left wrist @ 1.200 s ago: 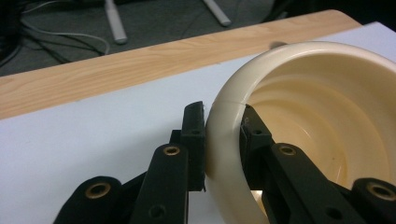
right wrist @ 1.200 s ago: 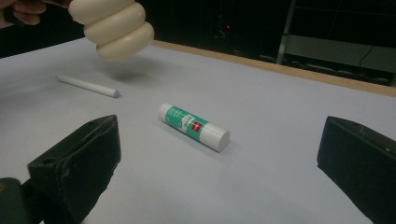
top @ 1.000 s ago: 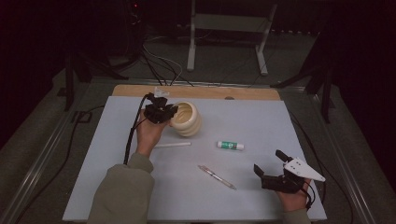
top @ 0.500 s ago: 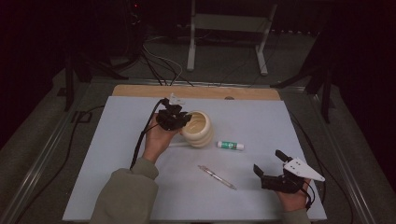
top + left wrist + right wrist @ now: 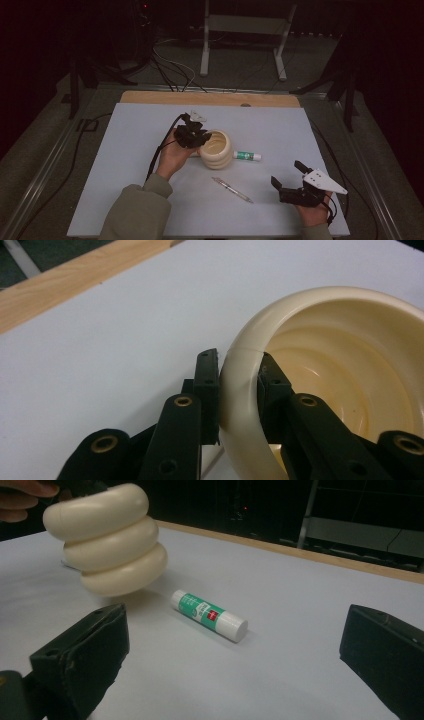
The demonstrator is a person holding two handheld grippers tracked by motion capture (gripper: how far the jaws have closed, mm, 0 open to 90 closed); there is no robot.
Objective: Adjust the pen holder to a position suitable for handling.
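A cream ribbed cup (image 5: 218, 151) made of three stacked rings hangs tilted just above the white table (image 5: 135, 130), near its middle. My left gripper (image 5: 201, 142) is shut on the cup's rim (image 5: 239, 390), one jaw outside and one inside the hollow. In the right gripper view the cup (image 5: 107, 540) floats off the surface at upper left. A green and white glue stick (image 5: 247, 156) lies just right of the cup; it also lies ahead of the right jaws (image 5: 210, 615). My right gripper (image 5: 286, 172) rests open at the near right, nothing between its fingers (image 5: 85, 655).
A slim pen (image 5: 232, 190) lies diagonally in front of the cup, between the two hands. A wooden strip (image 5: 210, 99) runs along the table's far edge. Cables and a metal stand (image 5: 245, 45) sit on the dark floor beyond.
My left gripper has carried the cup rightward and nearer, close to the glue stick. The right gripper has stayed where it was.
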